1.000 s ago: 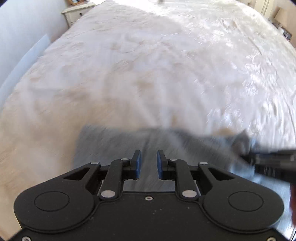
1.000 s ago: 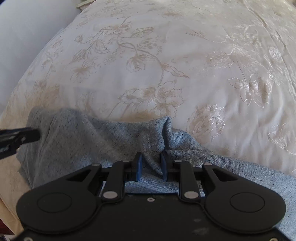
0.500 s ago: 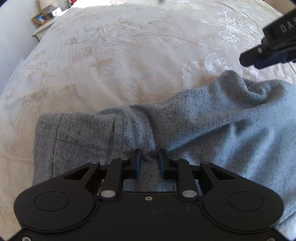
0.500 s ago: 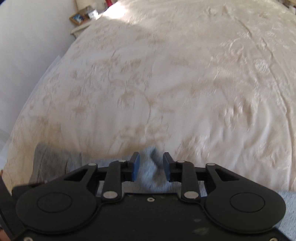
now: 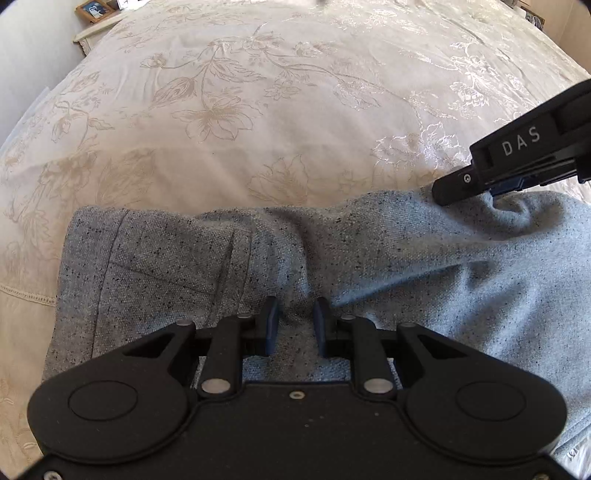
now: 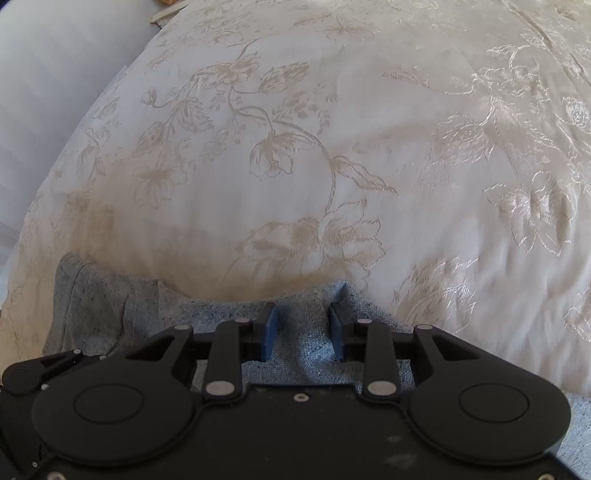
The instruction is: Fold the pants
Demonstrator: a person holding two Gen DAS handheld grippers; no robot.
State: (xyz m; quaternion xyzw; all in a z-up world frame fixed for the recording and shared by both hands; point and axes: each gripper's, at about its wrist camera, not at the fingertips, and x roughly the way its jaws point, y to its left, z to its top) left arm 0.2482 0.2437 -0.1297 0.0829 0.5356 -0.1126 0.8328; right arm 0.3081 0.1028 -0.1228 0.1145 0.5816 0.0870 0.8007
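Observation:
Grey speckled pants (image 5: 369,258) lie across the near part of a cream floral bedspread (image 5: 258,92). My left gripper (image 5: 295,325) is over the pants near the waistband end, jaws shut on a pinched ridge of the fabric. My right gripper shows in the left wrist view (image 5: 495,188) at the pants' far right edge. In the right wrist view the right gripper (image 6: 303,328) has pants cloth (image 6: 306,347) bunched between its jaws at the far edge. The left gripper's body (image 6: 37,369) shows at lower left.
The bedspread (image 6: 332,147) stretches far ahead and to the right. A nightstand with a framed photo (image 5: 94,9) stands at the far left corner. The bed's left edge meets a pale wall (image 6: 55,74).
Both grippers came down from above the bed onto the pants. The left gripper moved over the waistband end; the right gripper settled at the far edge, still holding cloth.

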